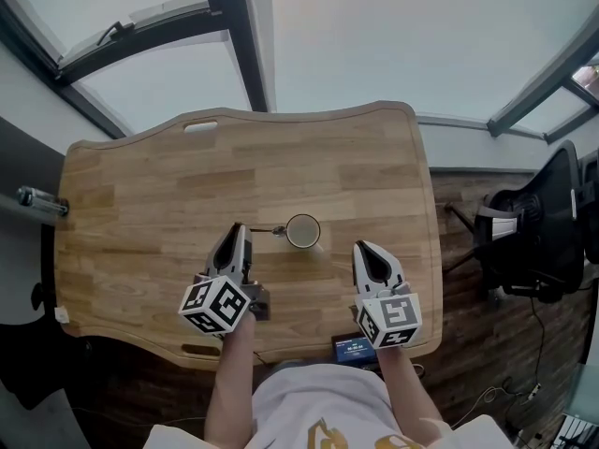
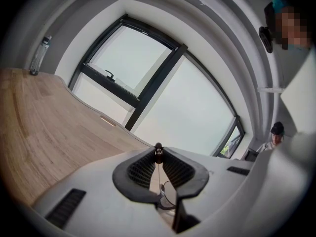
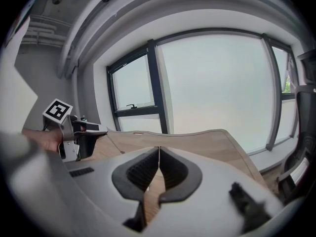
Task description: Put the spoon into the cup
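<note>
A white cup (image 1: 303,231) stands upright near the middle of the wooden table (image 1: 140,204). A thin metal spoon (image 1: 267,230) runs from my left gripper (image 1: 241,228) towards the cup, its dark knob end beside the cup's left rim. The left gripper (image 2: 158,154) is shut on the spoon (image 2: 158,151), whose knob shows just past the jaw tips. Right of the cup, my right gripper (image 1: 363,247) hovers shut and empty. In the right gripper view its jaws (image 3: 158,149) meet with nothing between them, and the cup is hidden there.
A bottle (image 1: 42,201) lies at the table's left edge. A small device with a blue screen (image 1: 354,349) sits at the front edge. A black office chair (image 1: 533,223) stands right of the table. Windows run behind it. The left gripper's marker cube (image 3: 58,111) shows in the right gripper view.
</note>
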The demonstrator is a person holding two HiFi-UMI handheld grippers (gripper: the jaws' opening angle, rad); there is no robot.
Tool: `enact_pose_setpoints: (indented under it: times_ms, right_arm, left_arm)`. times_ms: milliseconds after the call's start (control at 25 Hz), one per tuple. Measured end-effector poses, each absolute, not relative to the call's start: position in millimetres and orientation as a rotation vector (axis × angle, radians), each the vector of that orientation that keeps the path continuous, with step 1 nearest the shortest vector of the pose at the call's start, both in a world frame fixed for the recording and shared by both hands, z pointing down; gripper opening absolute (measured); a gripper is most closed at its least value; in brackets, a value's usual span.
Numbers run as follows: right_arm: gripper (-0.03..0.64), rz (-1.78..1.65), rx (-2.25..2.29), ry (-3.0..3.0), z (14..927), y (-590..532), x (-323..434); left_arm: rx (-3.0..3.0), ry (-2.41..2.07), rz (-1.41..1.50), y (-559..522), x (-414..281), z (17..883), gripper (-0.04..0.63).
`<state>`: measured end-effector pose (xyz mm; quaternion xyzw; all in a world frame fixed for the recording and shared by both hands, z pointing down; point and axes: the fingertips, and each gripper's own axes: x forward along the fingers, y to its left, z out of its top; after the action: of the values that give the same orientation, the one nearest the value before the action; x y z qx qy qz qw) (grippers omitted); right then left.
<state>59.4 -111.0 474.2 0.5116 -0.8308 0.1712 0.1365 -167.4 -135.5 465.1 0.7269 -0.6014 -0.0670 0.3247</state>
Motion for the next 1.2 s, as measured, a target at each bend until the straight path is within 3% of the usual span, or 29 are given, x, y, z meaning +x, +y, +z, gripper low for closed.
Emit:
enact_pose_setpoints:
  times_ms: [1200]
  right_arm:
    - [0.032, 0.516, 1.479, -2.384, 488.2, -116.7, 64.0]
  left_arm:
    - [1.916, -1.525, -0.137, -143.0, -146.1, 482.5, 0.052]
